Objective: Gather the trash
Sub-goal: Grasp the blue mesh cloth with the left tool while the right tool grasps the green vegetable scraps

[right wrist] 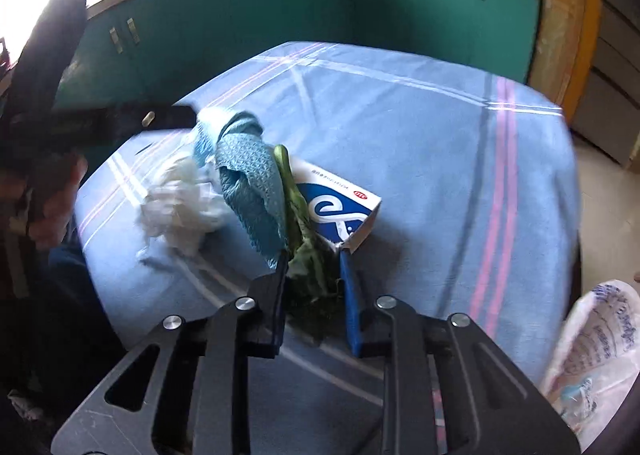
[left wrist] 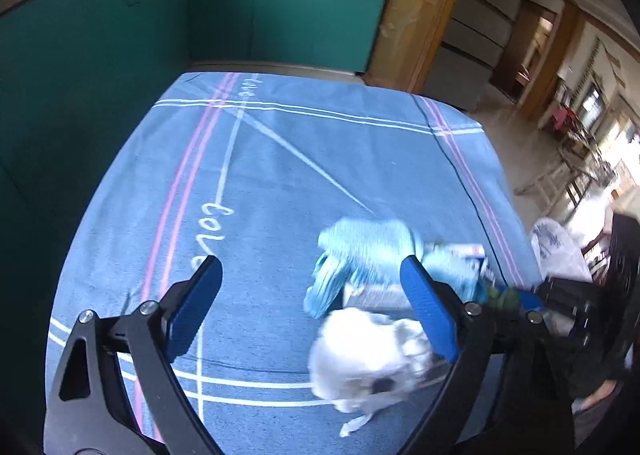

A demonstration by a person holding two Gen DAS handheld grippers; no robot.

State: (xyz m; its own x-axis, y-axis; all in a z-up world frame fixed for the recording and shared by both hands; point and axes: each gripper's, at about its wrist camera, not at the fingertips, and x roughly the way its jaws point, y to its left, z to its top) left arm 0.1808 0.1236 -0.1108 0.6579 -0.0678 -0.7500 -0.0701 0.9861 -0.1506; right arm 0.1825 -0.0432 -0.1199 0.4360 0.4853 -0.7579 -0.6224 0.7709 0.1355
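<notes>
Trash lies in a pile on the blue tablecloth (right wrist: 420, 143): a crumpled white tissue (right wrist: 180, 211), a teal patterned cloth (right wrist: 252, 183), a wilted green leaf (right wrist: 308, 255) and a blue-and-white box (right wrist: 340, 207). My right gripper (right wrist: 314, 267) is shut on the green leaf at the pile's near edge. My left gripper (left wrist: 312, 275) is open and empty above the table; the tissue (left wrist: 368, 355) and the teal cloth (left wrist: 368, 247) lie by its right finger (left wrist: 428, 303). The right gripper shows at the right in the left wrist view (left wrist: 560, 295).
A white plastic bag (right wrist: 596, 355) with blue print hangs at the table's right edge; it also shows in the left wrist view (left wrist: 556, 247). Teal cabinets (left wrist: 280, 15) with pots on the counter stand behind the table. A wooden door frame (left wrist: 420, 15) is to the right.
</notes>
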